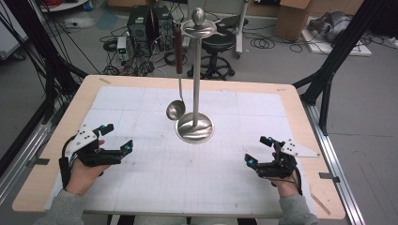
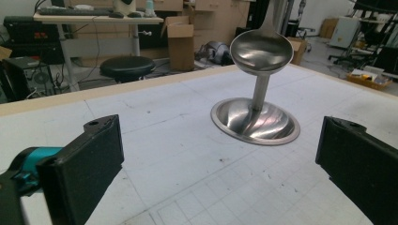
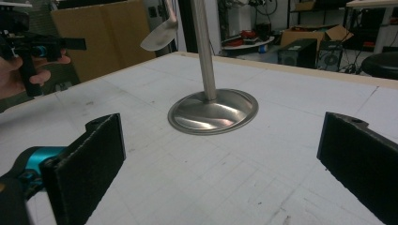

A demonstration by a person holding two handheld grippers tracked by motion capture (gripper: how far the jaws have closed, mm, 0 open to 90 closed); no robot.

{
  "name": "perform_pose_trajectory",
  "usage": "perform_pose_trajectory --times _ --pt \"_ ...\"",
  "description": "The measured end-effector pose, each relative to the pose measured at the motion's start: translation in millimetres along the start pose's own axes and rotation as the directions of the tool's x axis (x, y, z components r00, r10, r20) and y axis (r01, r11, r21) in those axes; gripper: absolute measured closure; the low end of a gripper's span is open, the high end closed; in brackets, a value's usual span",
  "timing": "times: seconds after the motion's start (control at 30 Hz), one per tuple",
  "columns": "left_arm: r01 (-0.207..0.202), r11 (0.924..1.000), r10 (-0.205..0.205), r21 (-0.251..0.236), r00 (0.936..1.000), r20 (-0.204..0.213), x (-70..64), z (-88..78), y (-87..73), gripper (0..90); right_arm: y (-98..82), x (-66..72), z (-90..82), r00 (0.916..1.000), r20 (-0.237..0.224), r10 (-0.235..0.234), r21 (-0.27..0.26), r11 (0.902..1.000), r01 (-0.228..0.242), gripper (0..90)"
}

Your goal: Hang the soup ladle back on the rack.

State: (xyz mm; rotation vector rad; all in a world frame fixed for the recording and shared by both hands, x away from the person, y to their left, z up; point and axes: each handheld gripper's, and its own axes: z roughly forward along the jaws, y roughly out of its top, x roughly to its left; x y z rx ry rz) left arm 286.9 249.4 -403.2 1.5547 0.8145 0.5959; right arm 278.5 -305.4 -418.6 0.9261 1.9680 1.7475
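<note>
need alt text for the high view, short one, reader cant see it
A steel ladle hangs from a tall metal stand at the middle of a white-covered table. Near the front edge a person holds the left gripper and the right gripper, both with jaws open and empty, either side of the stand's round base.

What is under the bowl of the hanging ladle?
Under the ladle bowl lie the white table mat and the edge of the stand's round base. The bowl itself covers the spot directly beneath.
</note>
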Motion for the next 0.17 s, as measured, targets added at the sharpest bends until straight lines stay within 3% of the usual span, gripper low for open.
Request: perform_pose_trajectory --times 0.1,0.17 --pt "0.022 0.9996 -0.022 -0.018 0.9996 0.019 -0.9 -2.5 1.4 1.8 -0.1 0.0 0.4 1.0 0.0 -0.001 0.001 1.0 0.001 0.3" --pt "0.012 0.9998 -0.012 -0.015 0.9997 0.019 -1.3 -2.8 1.2 1.8 -0.1 -0.1 0.7 1.0 -0.001 -0.004 0.0 1.0 0.004 0.3"
